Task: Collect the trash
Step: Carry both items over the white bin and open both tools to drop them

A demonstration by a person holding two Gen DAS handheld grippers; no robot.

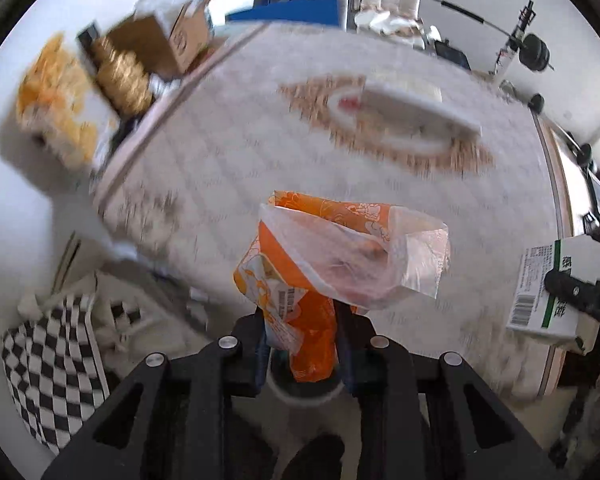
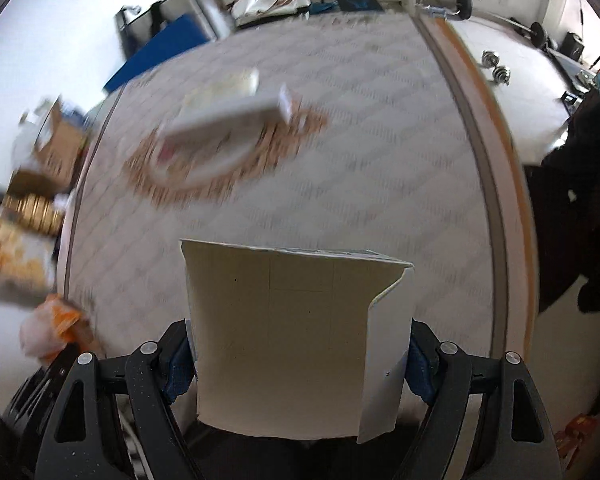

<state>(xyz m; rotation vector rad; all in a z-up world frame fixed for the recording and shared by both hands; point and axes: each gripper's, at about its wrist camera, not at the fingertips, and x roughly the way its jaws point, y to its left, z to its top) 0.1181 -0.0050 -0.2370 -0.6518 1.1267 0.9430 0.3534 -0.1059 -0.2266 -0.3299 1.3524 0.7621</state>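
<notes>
- Two trash items, both held above the mattress (image 1: 380, 168).
- Left hand-held gripper (image 1: 302, 336) pinches the orange wrapper (image 1: 300, 280): light, crinkly, likely slippery; grip bunched film.
- Right hand-held gripper (image 2: 300, 364) clamps the carton (image 2: 284, 336): stiff, light; grip flat sides.

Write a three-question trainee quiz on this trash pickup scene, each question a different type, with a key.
1. True or false: the left claw grips an orange wrapper with a clear plastic bag around it.
2. Multiple choice: what does the right claw hold? A) a glass bottle B) a flattened cardboard carton C) a checkered cloth
3. Fill in: the white tray still left on the mattress lies on a round woven ____.

Key: 1 true; 2 B; 3 mat.
</notes>
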